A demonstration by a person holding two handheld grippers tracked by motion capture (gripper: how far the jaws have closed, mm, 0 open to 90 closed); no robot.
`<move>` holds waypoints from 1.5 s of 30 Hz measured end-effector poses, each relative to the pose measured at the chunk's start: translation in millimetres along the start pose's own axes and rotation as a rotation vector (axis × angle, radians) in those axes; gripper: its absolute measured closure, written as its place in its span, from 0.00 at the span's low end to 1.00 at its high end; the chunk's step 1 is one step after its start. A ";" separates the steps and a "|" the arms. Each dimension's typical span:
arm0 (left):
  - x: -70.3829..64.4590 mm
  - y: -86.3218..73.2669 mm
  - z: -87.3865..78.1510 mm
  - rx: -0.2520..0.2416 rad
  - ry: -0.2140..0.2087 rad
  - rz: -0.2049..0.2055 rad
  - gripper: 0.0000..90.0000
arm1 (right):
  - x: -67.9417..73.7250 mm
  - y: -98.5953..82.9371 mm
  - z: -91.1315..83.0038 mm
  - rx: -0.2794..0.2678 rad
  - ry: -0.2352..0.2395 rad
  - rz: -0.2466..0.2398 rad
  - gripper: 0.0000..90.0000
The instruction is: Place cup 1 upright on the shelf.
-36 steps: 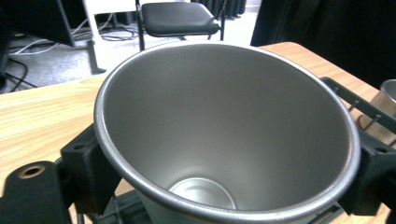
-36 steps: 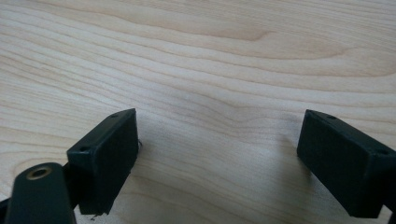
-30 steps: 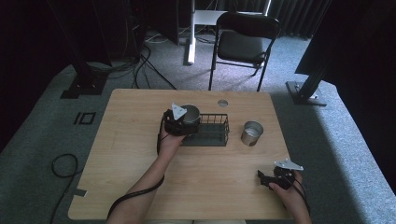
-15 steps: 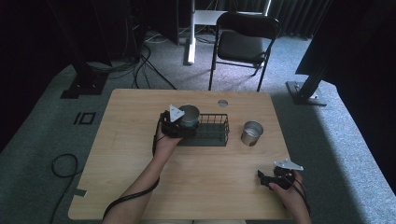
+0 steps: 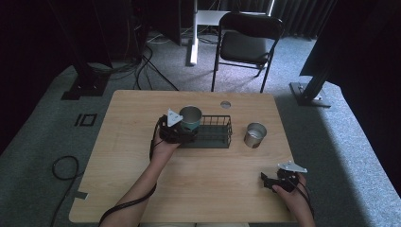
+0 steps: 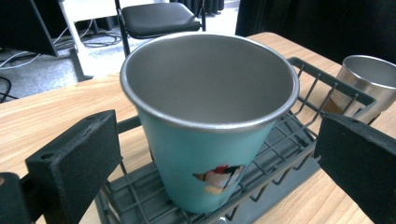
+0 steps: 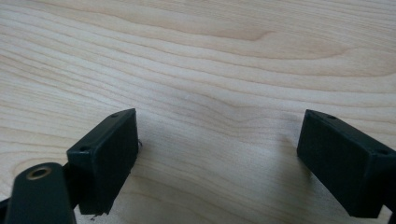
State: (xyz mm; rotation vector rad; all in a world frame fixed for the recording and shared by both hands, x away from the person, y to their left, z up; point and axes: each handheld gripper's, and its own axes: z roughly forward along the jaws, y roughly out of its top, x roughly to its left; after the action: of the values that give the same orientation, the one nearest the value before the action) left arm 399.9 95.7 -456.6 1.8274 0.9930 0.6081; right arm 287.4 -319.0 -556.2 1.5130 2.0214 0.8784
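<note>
Left gripper (image 5: pixel 185 134) at the left end of the black wire basket (image 5: pixel 218 135), jaws spread wide on either side of the teal metal cup with a bird picture (image 6: pixel 208 126), touching nothing. Cup upright inside the basket's left end, straight ahead between the jaws, long axis vertical, far nearer this hand than the other. Plain steel cup (image 5: pixel 255 135) just right of the basket, on the wooden table (image 5: pixel 127 113). Right gripper (image 5: pixel 267 180) well off toward the near right corner from the basket, jaws wide apart, empty, resting low over bare wood.
</note>
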 end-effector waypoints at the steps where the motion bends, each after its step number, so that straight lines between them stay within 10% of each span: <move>1: 0.3 -0.5 -1.1 0.001 0.002 0.003 0.01 | 0.0 0.0 0.0 0.000 0.000 0.000 0.14; 45: 31.3 -55.8 -47.4 0.027 0.009 -0.009 0.01 | 0.0 0.0 0.0 0.000 0.000 0.000 0.14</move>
State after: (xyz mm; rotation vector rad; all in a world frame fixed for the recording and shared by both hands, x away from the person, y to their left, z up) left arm 360.9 158.4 -486.3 1.8445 1.0193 0.6005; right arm 287.4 -319.0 -556.2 1.5126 2.0212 0.8783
